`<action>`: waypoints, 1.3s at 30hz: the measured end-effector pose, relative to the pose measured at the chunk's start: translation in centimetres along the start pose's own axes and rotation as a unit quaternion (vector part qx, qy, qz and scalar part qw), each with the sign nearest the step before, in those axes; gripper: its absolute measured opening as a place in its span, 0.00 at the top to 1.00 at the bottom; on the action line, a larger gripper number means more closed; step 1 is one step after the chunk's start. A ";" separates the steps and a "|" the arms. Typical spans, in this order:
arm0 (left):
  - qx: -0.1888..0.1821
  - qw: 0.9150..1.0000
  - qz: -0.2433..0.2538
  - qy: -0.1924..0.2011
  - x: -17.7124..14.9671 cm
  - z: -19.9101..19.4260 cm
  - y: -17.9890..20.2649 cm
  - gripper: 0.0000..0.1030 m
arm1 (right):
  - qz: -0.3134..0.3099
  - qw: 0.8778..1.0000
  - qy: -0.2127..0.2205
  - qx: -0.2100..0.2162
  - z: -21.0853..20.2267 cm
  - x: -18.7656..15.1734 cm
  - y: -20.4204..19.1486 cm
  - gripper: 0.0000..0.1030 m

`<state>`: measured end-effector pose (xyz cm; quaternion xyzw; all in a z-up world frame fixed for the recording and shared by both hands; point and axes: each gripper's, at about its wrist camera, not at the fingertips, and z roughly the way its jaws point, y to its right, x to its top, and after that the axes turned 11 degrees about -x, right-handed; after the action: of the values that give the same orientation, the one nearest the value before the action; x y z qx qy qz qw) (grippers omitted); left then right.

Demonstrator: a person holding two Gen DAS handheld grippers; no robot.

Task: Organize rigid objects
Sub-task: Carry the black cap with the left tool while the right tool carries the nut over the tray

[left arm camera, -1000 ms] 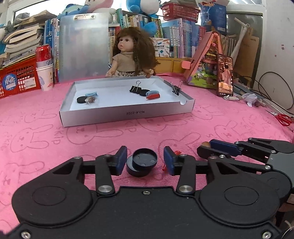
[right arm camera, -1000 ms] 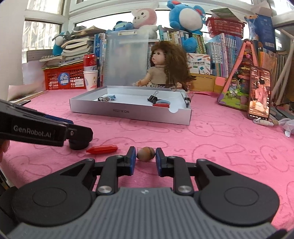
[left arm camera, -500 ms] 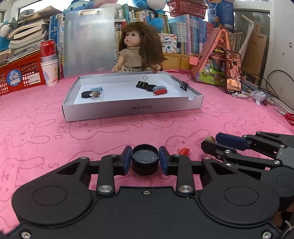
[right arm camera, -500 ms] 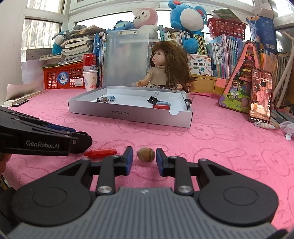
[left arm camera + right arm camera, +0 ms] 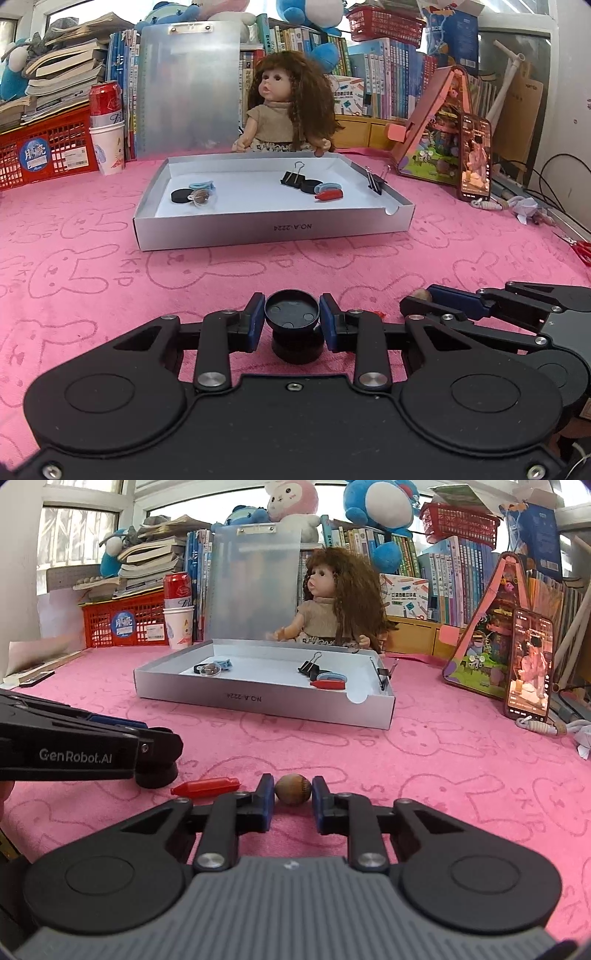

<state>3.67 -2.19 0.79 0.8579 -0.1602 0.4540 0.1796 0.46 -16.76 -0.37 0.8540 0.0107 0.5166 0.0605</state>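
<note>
Left claw (image 5: pixel 291 322): we are seeing it gripping the black round cap (image 5: pixel 292 314) on the near pink worktop (image 5: pixel 110 280).
Right claw (image 5: pixel 293 798): having just closed, it is pinching the brown nut (image 5: pixel 293 789), right of the red piece (image 5: pixel 207 787).

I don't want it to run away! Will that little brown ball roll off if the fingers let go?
Probably a little. The brown ball looks round and hard, so it could roll, though the fuzzy pink cloth should slow it. It looks small and light, and the right gripper is shut on it.
</note>
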 end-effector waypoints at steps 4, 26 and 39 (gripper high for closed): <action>0.006 1.000 -0.004 0.001 0.3 0.1 -0.3 0.71 | 0.006 1.000 0.000 -0.002 0.1 0.4 0.1 0.75; 0.038 0.999 -0.024 0.025 4.3 1.5 -3.1 0.71 | 0.039 0.999 0.000 -0.008 2.3 4.5 1.0 0.75; 0.050 0.996 -0.053 0.046 7.9 4.0 -6.1 0.71 | 0.076 0.997 -0.005 -0.024 6.2 8.4 3.1 0.75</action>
<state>13.49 0.50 4.28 0.8512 -0.0831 0.4904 0.1673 9.72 -19.77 4.56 0.8531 -0.0671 0.5157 0.0412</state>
